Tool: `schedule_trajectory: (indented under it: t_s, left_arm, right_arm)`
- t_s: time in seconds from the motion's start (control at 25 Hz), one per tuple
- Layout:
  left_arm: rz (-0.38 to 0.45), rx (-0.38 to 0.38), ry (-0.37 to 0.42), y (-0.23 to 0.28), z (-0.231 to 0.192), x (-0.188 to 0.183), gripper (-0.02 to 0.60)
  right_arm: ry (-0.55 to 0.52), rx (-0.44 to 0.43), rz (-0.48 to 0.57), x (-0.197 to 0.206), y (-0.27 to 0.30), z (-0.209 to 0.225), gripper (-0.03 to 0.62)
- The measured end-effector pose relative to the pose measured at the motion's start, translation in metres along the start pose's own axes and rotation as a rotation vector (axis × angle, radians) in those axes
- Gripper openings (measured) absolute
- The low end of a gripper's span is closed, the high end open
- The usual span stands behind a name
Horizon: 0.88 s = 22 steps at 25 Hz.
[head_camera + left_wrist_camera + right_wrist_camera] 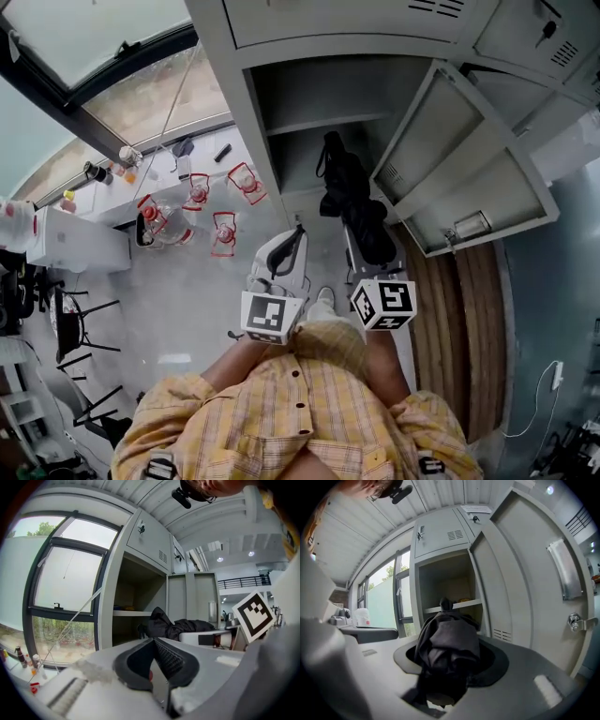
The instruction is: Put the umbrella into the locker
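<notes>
A black folded umbrella [352, 202] sticks out in front of me toward the open grey locker [319, 103]. My right gripper [361, 246] is shut on its near end. In the right gripper view the umbrella [447, 644] bulges between the pads and hides them, and its tip lines up with the locker's lower compartment [445, 588], below the shelf [454, 605]. My left gripper [298, 230] hangs beside it on the left, holding nothing. In the left gripper view its pads [171, 660] meet at the tip, and the umbrella [173, 626] lies to the right.
The locker door [459, 159] swings wide open to the right; it also fills the right of the right gripper view [520, 588]. Several red-framed items [225, 232] stand on the floor at left below a window [112, 56]. A white box [80, 242] and chairs [84, 328] are further left.
</notes>
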<state>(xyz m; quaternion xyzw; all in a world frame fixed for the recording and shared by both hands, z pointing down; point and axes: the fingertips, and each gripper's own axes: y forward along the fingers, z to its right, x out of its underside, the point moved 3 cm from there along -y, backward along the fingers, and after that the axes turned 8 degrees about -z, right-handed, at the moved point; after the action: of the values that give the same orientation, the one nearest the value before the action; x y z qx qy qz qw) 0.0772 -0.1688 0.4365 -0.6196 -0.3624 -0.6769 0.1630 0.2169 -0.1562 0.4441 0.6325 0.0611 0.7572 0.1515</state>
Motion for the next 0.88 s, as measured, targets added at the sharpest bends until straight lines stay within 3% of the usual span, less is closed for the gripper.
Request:
schedule_trajectory:
  t_s: [0.6, 0.72, 0.88]
  left_arm:
    - [-0.026, -0.097, -0.009, 0.02, -0.012, 0.005, -0.005]
    - [-0.035, -0.113, -0.053, 0.021, -0.015, 0.006, -0.005]
    - [-0.041, -0.111, -0.015, 0.023, -0.02, 0.009, -0.005]
  right_arm:
    - [-0.027, -0.056, -0.053, 0.005, 0.074, 0.025, 0.221]
    - [-0.032, -0.065, -0.061, 0.006, 0.085, 0.025, 0.221]
    - [-0.04, -0.064, -0.066, 0.007, 0.099, 0.024, 0.222]
